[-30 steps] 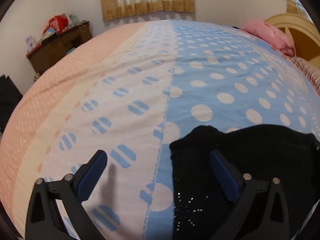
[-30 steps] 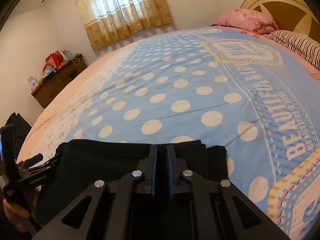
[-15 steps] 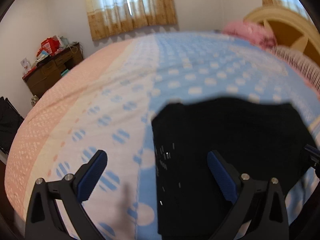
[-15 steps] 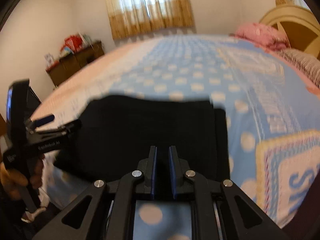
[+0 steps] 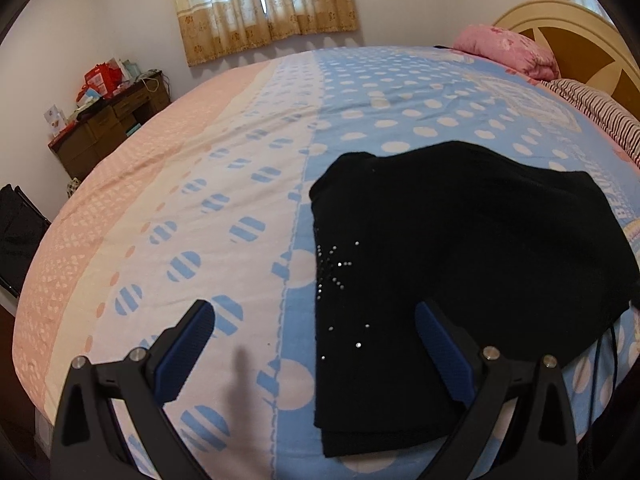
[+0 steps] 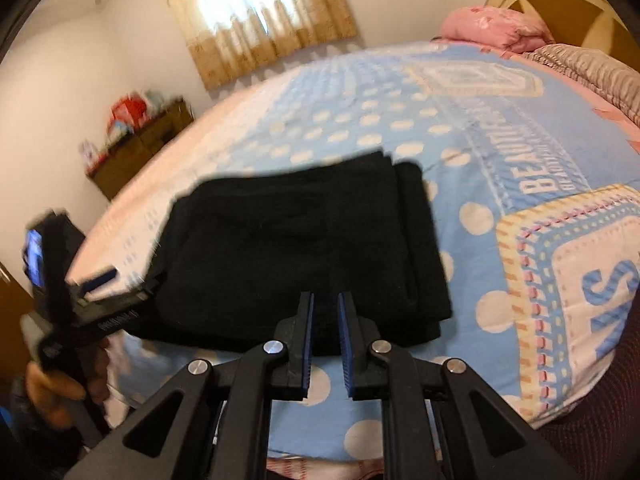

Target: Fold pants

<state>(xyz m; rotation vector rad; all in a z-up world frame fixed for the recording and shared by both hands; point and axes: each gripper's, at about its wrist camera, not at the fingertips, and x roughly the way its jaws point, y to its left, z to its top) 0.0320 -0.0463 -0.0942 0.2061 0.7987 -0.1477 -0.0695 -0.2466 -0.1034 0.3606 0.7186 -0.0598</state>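
Observation:
Black pants point(image 5: 460, 240), folded into a thick rectangle with small studs near one edge, lie flat on the dotted blue and pink bedspread point(image 5: 200, 200). My left gripper point(image 5: 314, 308) hovers open and wide over the pants' left edge, with only its right finger above the cloth. In the right wrist view the pants point(image 6: 300, 240) lie just past my right gripper point(image 6: 326, 296), whose jaws stand shut to a thin slit with nothing in them. The left gripper point(image 6: 124, 280) shows there at the pants' left corner, held by a hand point(image 6: 52, 392).
A pink pillow point(image 5: 504, 52) and a striped pillow point(image 5: 592, 108) lie by the headboard point(image 5: 580, 40) at the far right. A cluttered wooden desk point(image 5: 108, 120) stands at the back left under the curtained window point(image 5: 264, 0). The bed's near edge runs below both grippers.
Both grippers have drawn back toward the bed's near edge. The right gripper was over the pants and now sits behind their near edge. The pants lie unmoved.

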